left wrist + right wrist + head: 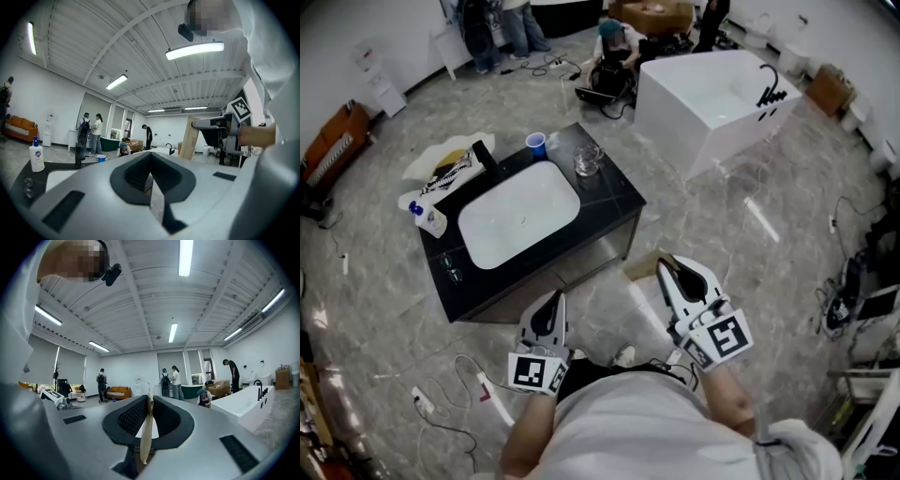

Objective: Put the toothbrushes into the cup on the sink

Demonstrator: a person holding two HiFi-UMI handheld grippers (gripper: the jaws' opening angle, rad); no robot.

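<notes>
Toothbrushes indistinct; two cups invite a mix-up.
Left tongs [550,298] and right tongs [666,267] are closed, empty; blue cup [535,143] sits near glass cup [588,160].

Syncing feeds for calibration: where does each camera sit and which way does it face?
Head view: on the person's head, steeply down at the sink counter; left tool, right tool, white shirt show.
Left gripper view: on the left tool, level towards the blue cup; its jaws, right tool show.
Right gripper view: on the right tool, level towards the bathtub; its jaws, shirt show.
Shared: head and right gripper views both show the bathtub.
</notes>
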